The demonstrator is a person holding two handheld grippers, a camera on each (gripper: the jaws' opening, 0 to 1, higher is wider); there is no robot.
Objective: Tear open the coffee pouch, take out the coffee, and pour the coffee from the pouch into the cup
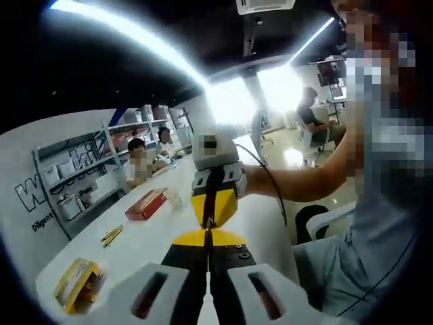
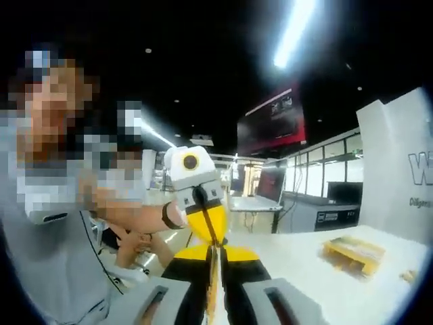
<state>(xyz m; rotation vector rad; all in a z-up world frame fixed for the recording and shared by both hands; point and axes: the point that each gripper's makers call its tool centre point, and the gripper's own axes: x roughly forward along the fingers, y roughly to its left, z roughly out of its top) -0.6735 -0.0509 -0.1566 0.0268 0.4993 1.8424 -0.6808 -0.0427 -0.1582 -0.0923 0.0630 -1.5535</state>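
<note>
1. Right, both claws are up off the table, facing each other, each clenched on the same yellow coffee pouch (image 1: 211, 220).
2. In the left gripper view my left gripper (image 1: 207, 252) has its jaws closed together on the near edge of the pouch; the yellow film fans out just past the tips.
3. My right gripper (image 1: 215, 177) enters that view from the far side, clamped on the opposite edge, my hand and forearm behind it.
4. The right gripper view mirrors that: right gripper (image 2: 215, 263) closed on the pouch (image 2: 206, 233), left gripper (image 2: 201, 196) pinching it from the far side.
5. The pouch is held in the air between the two claws, edge-on to both cameras. Can't tell whether it is torn.
6. White table (image 1: 135, 250) sits below. On it: a red box (image 1: 145, 204) further back, a yellow box (image 1: 78, 283) near the corner, thin yellow sticks (image 1: 111, 235) between them.
7. A small white cup (image 1: 173, 198) stands just beside the red box.
8. The yellow box (image 2: 354, 253) also sits on the table in the right gripper view.
9. Two people sit at the far end of the table, shelving (image 1: 74, 179) behind them.
</note>
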